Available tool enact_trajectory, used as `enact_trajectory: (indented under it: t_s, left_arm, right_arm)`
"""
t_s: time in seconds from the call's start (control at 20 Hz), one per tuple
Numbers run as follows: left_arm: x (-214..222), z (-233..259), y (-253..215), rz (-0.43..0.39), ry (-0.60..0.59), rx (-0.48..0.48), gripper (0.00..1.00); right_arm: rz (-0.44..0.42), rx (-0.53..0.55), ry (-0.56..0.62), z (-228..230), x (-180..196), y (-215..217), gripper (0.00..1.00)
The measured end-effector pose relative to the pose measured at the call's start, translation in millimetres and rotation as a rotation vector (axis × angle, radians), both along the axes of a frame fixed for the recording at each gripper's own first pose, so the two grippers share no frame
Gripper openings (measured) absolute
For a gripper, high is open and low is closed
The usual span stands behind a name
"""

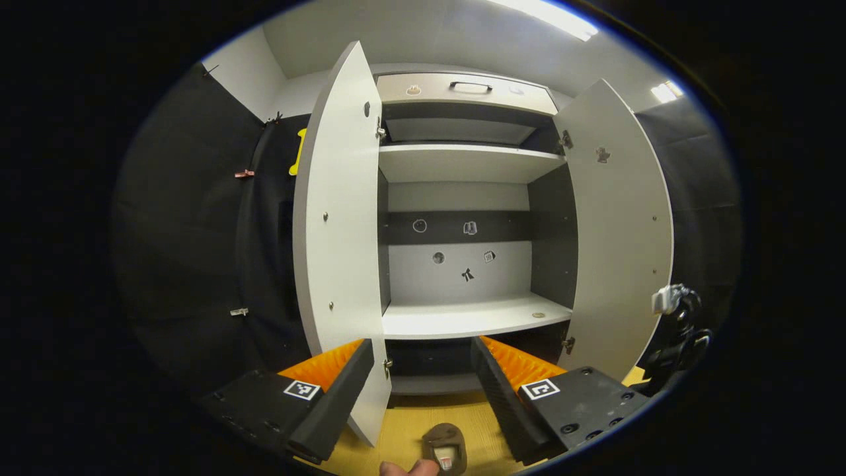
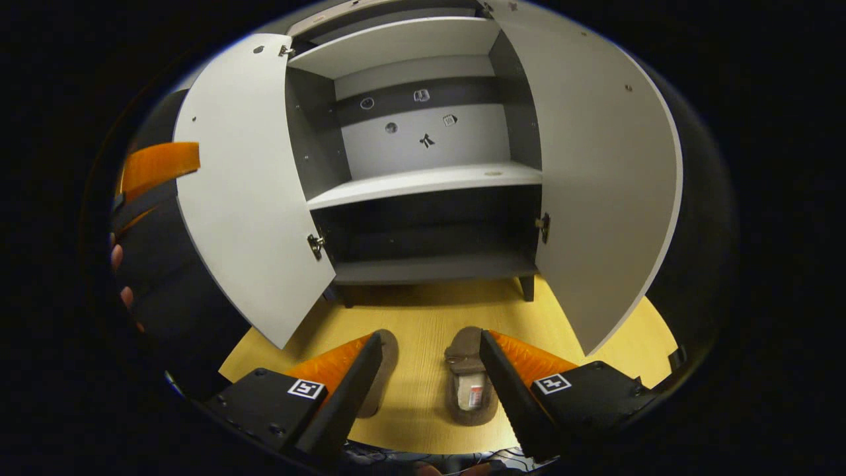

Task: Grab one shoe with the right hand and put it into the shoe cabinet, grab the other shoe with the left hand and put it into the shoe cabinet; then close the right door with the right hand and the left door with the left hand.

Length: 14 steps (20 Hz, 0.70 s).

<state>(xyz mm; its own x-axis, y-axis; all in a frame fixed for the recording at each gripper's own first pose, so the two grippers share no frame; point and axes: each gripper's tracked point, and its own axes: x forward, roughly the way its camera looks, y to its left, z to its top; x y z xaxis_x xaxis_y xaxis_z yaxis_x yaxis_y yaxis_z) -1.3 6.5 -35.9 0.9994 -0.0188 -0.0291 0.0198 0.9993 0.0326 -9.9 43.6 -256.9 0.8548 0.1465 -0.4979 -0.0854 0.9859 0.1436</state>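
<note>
The right gripper (image 2: 429, 370) hangs released, its two fingers spread wide above the yellow wooden floor (image 2: 423, 317), grasping nothing. Between and just past them lie the two brown shoes: the right shoe (image 2: 470, 383) shows whole, toe toward the shoe cabinet (image 2: 429, 178), while the left shoe (image 2: 385, 357) is half hidden behind the gripper's left finger. Both rest near the front edge of the floor panel, apart from the cabinet's feet.

The left gripper (image 1: 423, 370) is likewise released, fingers apart, raised to face the middle shelf (image 1: 472, 317). One shoe (image 1: 446, 449) lies on the floor below it.

The left door (image 2: 244, 192) and right door (image 2: 595, 165) stand swung wide, leaving the shelves bare and the opening free. Black cloth walls close in on both sides.
</note>
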Motion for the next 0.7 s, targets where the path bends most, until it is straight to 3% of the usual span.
enact_trajectory:
  t_s: [0.55,0.7]
  left_arm:
    - [7.0,-35.0,12.7,0.011,0.084,0.022,0.95]
    - [12.0,-39.4,21.3,0.021,0.096,0.023,0.95]
  right_arm:
    - [-0.034,0.01,0.285,-153.7,21.0,-2.7,0.99]
    - [-0.087,0.021,0.302,-179.6,40.5,-4.2,0.86]
